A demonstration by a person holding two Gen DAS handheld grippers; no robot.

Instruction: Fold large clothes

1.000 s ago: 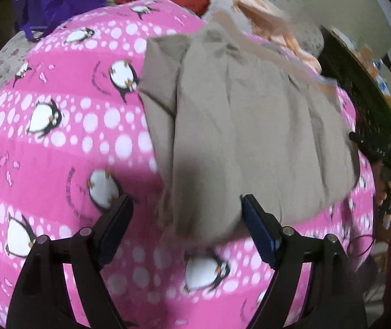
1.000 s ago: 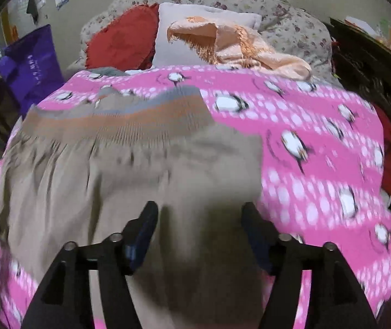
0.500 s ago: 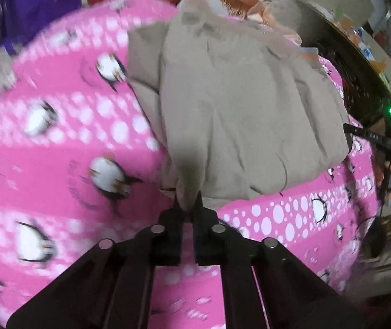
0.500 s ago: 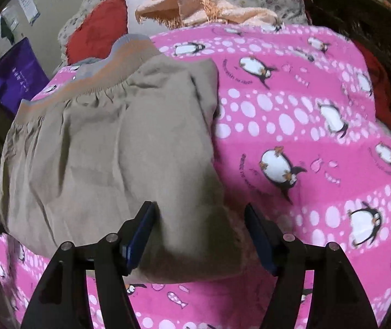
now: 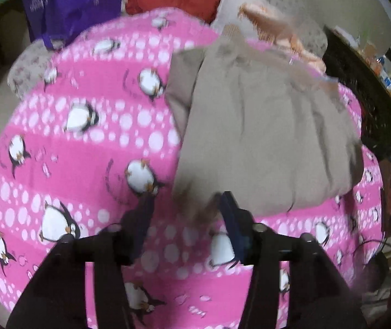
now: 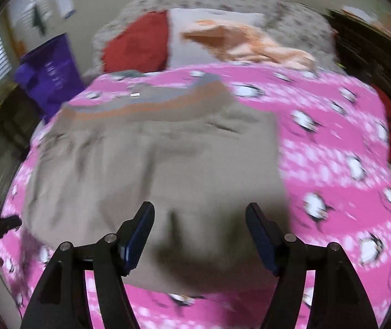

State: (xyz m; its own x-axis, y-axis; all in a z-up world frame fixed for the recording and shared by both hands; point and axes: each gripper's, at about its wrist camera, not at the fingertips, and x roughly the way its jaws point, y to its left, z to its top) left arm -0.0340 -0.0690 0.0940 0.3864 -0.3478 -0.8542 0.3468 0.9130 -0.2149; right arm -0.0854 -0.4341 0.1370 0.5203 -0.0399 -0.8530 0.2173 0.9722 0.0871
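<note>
Ahead of both tongs, on the pink penguin blanket [image 5: 91, 148], lies the tan garment [image 5: 264, 137], already doubled over. The left tongs [image 5: 185, 209] gape at its near corner, gripping nothing; the right tongs [image 6: 199, 219] gape over its near hem, also empty. It looks light, limp and matte, likely to sag and crease; best pinched at corners or along the ribbed grey-orange waistband [image 6: 151, 104] beyond.
</note>
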